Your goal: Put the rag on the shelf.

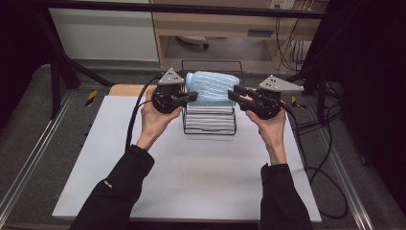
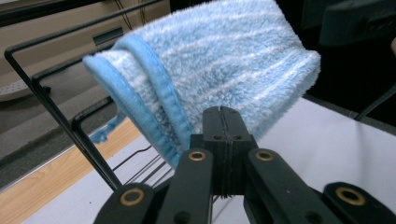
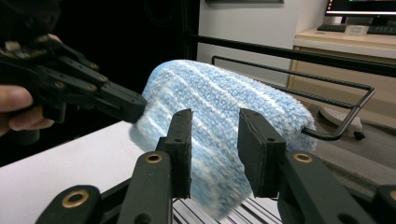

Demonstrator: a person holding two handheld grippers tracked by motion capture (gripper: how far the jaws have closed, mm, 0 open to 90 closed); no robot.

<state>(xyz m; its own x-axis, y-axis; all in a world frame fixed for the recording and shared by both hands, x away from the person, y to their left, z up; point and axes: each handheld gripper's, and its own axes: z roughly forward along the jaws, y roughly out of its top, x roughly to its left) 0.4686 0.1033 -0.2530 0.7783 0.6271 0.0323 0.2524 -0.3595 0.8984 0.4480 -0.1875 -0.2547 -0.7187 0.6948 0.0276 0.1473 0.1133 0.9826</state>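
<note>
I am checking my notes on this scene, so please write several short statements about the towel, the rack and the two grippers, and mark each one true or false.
1. A folded blue towel is above a black wire rack. True.
2. The left gripper is wide open. False: its jaws are shut together, against the towel's edge.
3. The right gripper is clamped tight on the towel. False: its jaws stand apart, with the towel between and beyond them.
4. The rack stands on a white table. True.
5. The towel is red. False: it is light blue with pale stripes.
</note>
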